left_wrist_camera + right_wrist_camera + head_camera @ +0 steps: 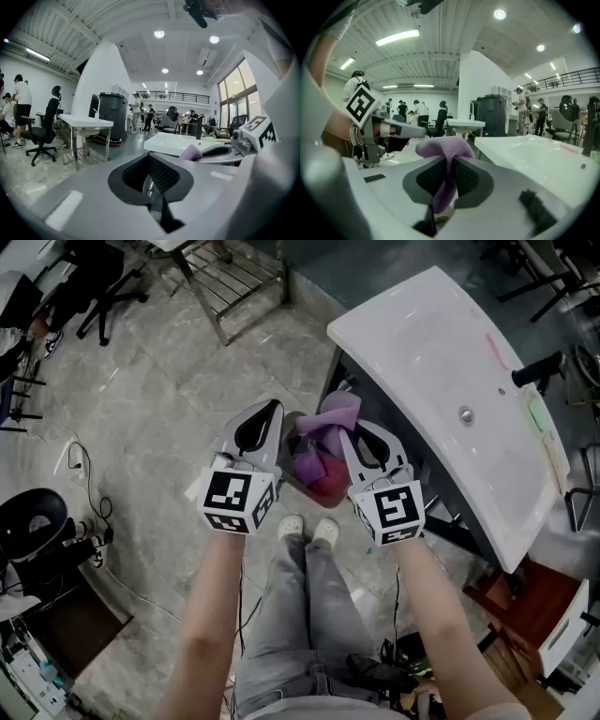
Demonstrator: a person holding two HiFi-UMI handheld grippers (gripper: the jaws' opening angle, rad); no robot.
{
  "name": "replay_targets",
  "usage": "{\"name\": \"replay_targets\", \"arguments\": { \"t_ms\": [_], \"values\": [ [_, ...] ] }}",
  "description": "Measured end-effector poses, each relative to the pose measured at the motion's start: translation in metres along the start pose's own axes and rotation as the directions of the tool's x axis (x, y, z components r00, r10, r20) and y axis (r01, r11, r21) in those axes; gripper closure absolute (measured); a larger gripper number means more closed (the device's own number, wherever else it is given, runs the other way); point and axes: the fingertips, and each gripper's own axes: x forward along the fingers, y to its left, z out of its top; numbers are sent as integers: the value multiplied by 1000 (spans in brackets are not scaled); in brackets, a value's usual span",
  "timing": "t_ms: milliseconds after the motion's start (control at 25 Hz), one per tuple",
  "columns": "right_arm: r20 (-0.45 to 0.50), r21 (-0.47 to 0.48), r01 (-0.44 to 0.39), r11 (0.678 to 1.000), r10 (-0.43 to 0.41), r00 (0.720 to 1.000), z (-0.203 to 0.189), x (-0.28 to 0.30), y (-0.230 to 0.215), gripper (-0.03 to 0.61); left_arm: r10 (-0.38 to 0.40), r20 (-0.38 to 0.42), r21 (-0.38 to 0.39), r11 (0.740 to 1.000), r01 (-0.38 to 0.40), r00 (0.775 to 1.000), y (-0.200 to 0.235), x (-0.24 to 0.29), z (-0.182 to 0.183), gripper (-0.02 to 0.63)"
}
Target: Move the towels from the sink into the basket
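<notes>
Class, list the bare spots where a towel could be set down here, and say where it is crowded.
Bare: the white sink basin, from its near rim to the drain; the floor left of the left gripper. Crowded: the basket, holding towels under the right gripper with its purple towel; the faucet edge.

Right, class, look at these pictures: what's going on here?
A person holds tongs in each hand, standing beside a white sink. The right tongs are shut on a purple towel and hold it above the basket on the floor. The basket already has another purple towel in it. The left tongs are shut and empty, close alongside.
</notes>
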Motion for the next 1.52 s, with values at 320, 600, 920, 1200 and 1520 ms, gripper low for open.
{"name": "replay_targets", "arguments": {
  "t_ms": [320, 600, 920, 1200, 1520],
  "values": [
    [-156, 76, -8, 997, 20, 988, -102, 23, 13, 525, 0, -30, -25, 1000, -1, 1000, 5, 5, -51, 607],
    [-292, 105, -28, 994, 58, 955, -187, 31, 30, 523, -8, -61, -44, 999, 5, 998, 5, 8, -89, 607],
    [-416, 152, -39, 988, 100, 904, -255, 54, 41, 518, -12, -105, -44, 999, 8, 994, 6, 7, -117, 607],
    [-500, 189, -37, 981, 128, 857, -292, 72, 45, 421, -2, -125, -32, 999, -2, 992, 16, 3, -125, 607],
    [-514, 197, -24, 980, 124, 849, -294, 72, 40, 368, 6, -118, -37, 999, -10, 993, 21, 5, -120, 607]
  ]
}}
